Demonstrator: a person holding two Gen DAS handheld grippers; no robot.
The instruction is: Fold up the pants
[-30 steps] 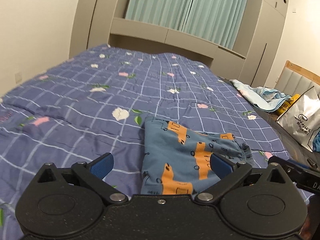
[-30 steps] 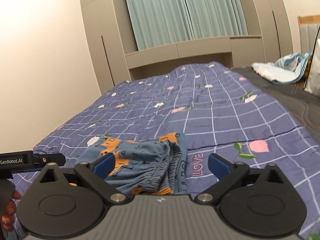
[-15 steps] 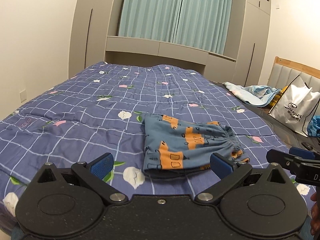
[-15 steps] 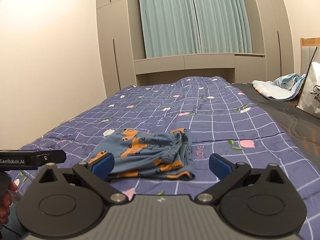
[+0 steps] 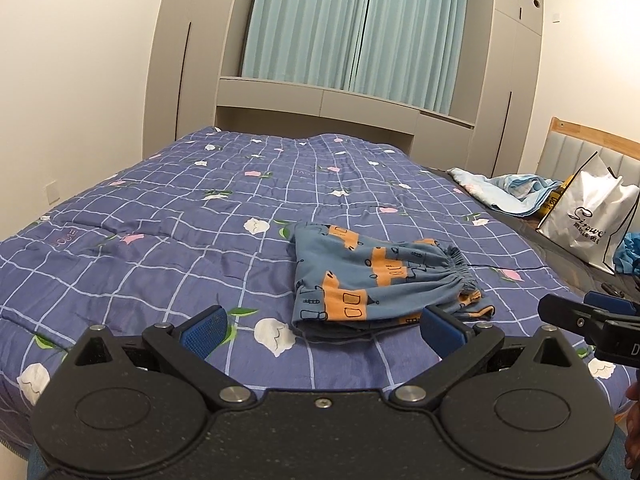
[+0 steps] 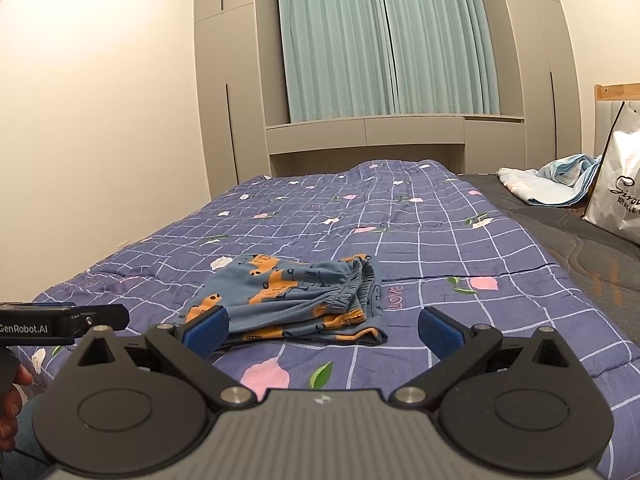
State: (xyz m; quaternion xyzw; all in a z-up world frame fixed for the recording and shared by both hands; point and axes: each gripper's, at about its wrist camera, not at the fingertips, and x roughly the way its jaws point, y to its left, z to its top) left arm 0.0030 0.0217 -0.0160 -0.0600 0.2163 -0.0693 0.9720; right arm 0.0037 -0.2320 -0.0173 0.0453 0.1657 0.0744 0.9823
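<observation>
Pants lie folded into a compact bundle on the quilt, toward its near edge and roughly midway across. Blue fabric with orange print. Gathered elastic waistband faces the quilt's right side; lower layers stick out slightly along the near edge of the bundle.

My left gripper has its fingers spread wide apart, nothing between them, held back from the near edge of the bed. Not touching the pants.

My right gripper likewise spread wide, empty. In the right wrist view its left blue pad overlaps the near left corner of the bundle; I cannot tell from this angle whether there is contact.

Each gripper shows at the edge of the other's view, side by side.

Along the bed's right side, on bare dark mattress: a light blue blanket crumpled, and a white shopping bag standing nearer the headboard. Teal curtains drawn at the far wall.
</observation>
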